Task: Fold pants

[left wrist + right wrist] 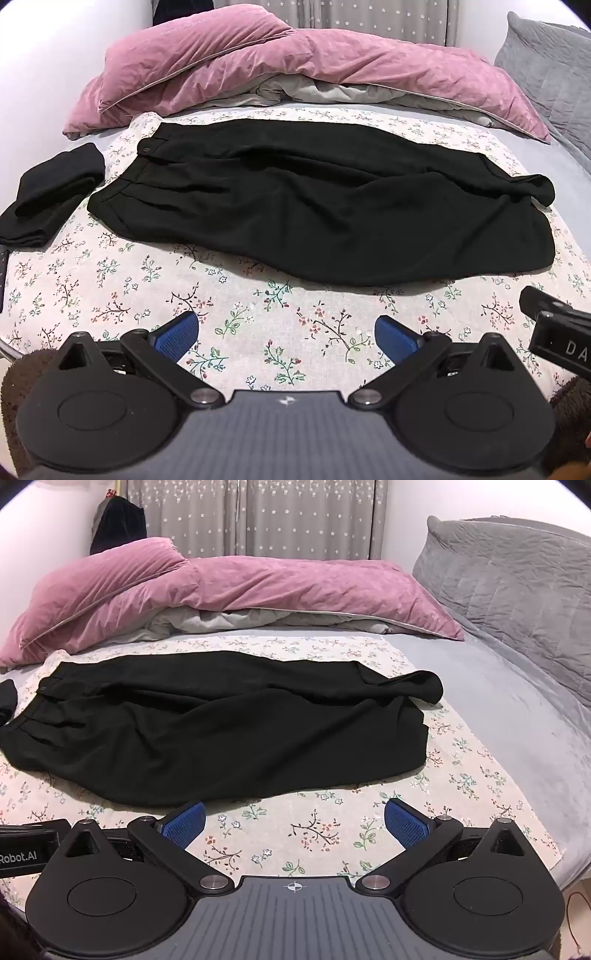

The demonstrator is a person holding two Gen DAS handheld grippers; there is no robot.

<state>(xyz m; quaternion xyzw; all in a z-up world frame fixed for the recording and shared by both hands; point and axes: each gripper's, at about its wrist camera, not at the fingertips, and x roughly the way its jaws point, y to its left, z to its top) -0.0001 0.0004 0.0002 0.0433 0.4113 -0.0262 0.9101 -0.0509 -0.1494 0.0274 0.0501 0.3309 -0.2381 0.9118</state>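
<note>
A folded black cloth (51, 192) lies at the bed's left edge. Beside it, the pants (295, 206) are spread flat across a floral sheet (236, 317), waistband to the left. Far behind, a pink duvet (221, 587) is bunched up below starred curtains (258, 517); grey pillows (517, 590) sit right. The left gripper (286, 334) and right gripper (293, 821) hover near, jaws apart, holding nothing.

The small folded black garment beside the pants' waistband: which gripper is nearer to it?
Left. The folded black garment lies ahead-left of the open left gripper. From the right gripper, also open, it sits at the far left edge, beyond the pants.
</note>
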